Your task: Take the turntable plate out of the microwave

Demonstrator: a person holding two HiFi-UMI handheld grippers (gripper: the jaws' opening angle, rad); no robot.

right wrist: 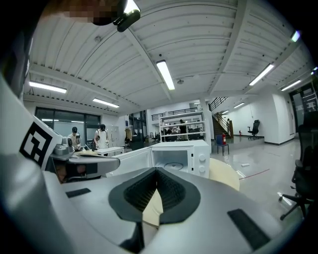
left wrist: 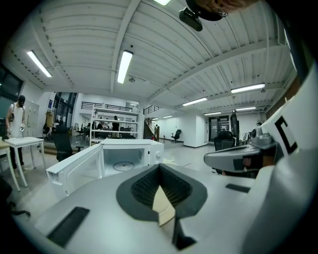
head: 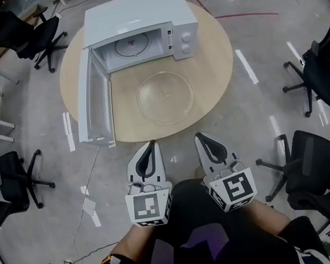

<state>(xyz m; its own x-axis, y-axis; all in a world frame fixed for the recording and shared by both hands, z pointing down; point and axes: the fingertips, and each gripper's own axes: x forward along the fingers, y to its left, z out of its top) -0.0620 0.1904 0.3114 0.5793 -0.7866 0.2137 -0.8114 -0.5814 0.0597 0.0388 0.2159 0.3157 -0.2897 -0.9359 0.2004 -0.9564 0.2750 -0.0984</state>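
Left gripper (head: 151, 144) and right gripper (head: 199, 136) sit pinched empty; only head view shows plate (head: 165, 97).

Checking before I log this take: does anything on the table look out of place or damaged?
Only the glass turntable plate stands out: it lies flat on the round table in front of the microwave rather than inside it, and the microwave's door hangs wide open. Nothing looks spilled or broken.

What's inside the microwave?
Only a ring on the microwave floor; the plate lies outside on the table. In the head view, its top covers the cavity's rear.
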